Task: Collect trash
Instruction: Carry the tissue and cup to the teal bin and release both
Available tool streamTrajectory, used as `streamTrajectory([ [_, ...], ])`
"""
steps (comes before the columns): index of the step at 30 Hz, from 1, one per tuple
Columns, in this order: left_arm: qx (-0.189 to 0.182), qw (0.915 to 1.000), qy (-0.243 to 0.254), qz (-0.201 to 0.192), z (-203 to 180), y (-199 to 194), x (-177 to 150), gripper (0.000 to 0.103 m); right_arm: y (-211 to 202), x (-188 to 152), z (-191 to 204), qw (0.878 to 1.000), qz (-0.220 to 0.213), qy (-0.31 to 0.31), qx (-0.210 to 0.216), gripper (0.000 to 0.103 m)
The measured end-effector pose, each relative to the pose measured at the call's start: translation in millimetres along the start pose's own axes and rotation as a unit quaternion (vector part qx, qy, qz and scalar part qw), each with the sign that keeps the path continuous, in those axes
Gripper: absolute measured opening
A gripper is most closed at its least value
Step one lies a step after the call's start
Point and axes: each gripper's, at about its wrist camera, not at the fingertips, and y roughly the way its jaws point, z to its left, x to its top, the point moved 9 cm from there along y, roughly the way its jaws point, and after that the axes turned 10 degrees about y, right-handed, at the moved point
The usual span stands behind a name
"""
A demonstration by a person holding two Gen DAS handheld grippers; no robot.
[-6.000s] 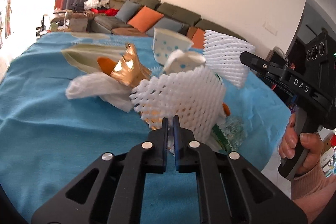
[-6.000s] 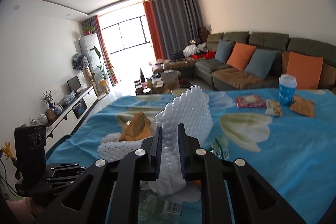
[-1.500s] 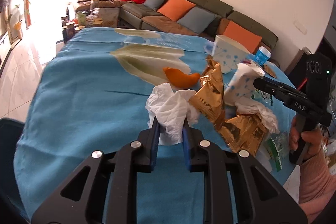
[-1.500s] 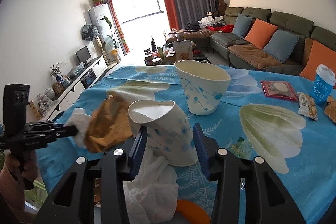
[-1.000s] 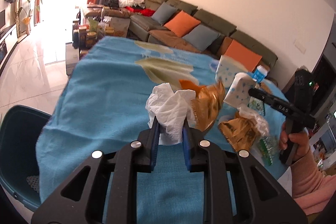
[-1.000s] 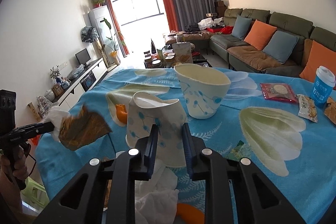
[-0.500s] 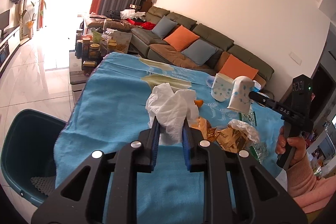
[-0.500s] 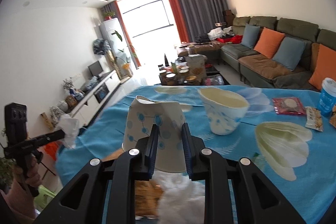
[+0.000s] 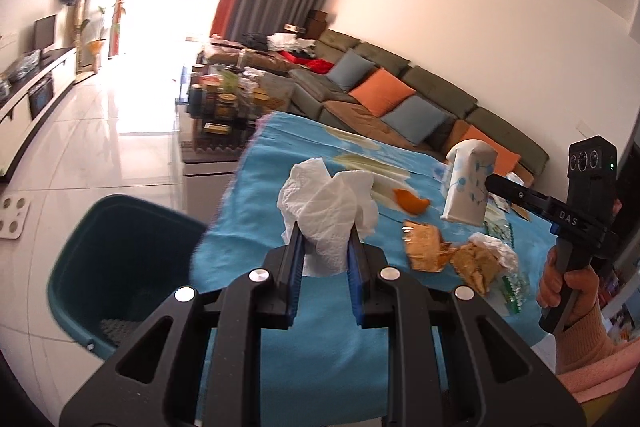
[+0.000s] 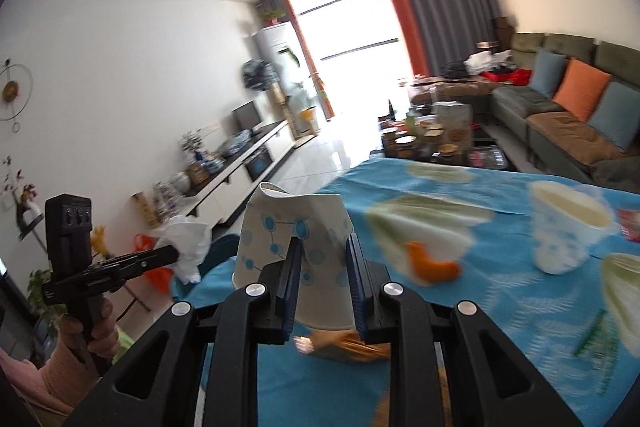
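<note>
My left gripper (image 9: 322,247) is shut on a crumpled white tissue (image 9: 328,205), held in the air above the table's near left corner. A dark teal bin (image 9: 120,267) stands on the floor just left of that corner, with white foam netting at its bottom. My right gripper (image 10: 322,259) is shut on a squashed white paper cup (image 10: 292,227) with blue dots, lifted off the table. In the left wrist view the same cup (image 9: 468,183) hangs at the right. On the blue cloth lie golden wrappers (image 9: 424,247), an orange peel (image 9: 412,203) and another tissue (image 9: 494,247).
A second dotted paper cup (image 10: 568,231) stands upright on the blue flowered tablecloth (image 10: 500,307). A green packet (image 9: 512,283) lies near the right edge. Beyond the table are a cluttered coffee table (image 9: 228,99) and a green sofa (image 9: 400,99); white tiled floor lies left.
Both grippers have risen and swung left with their loads. The teal bin now shows larger and nearer in the left wrist view. The golden wrapper no longer hangs with the tissue.
</note>
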Motion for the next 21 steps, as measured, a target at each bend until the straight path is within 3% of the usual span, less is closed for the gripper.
streamTrajectory([
  [11,0.067,0.997,-0.039,-0.001,62.0,-36.9,-20.5,0.02,77.3,-19.5,76.1,0.995,0.066,-0.039,0.068,0.021],
  [21,0.109,0.9904,-0.083,0.019,116.0,-48.2,-49.0,0.02,129.3,-31.3,117.7,0.988,0.11,-0.053,0.095,0.021],
])
